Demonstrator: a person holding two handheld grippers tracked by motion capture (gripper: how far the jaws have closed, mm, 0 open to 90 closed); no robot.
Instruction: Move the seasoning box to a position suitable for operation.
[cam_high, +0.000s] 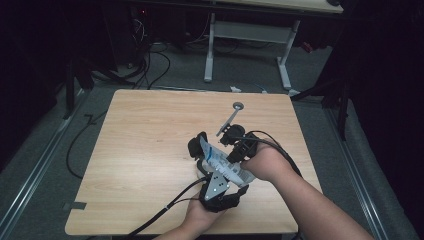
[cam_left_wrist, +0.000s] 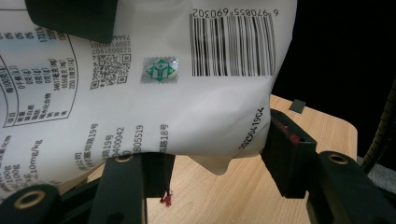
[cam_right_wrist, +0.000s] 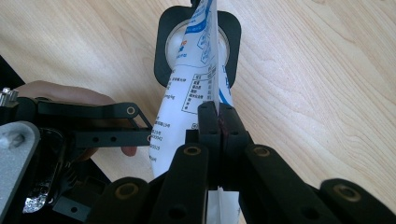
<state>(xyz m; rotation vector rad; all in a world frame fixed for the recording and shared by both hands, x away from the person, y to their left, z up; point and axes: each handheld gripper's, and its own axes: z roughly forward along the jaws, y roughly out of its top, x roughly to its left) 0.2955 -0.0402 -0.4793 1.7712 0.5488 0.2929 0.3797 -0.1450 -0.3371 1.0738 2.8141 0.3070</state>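
white printed pouch (cam_high: 216, 159) held over the desk (cam_high: 145, 150)

right hand-held gripper (cam_right_wrist: 218, 122) clamps the pouch edge — left hand-held gripper (cam_left_wrist: 215, 154) stands spread around it, seemingly not pinching.

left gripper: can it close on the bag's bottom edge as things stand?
Probably yes. In the left gripper view the white bag hangs between the open jaws of the left gripper, nothing between them but the bag itself. The right gripper is already clamped on the bag's edge, holding it steady.
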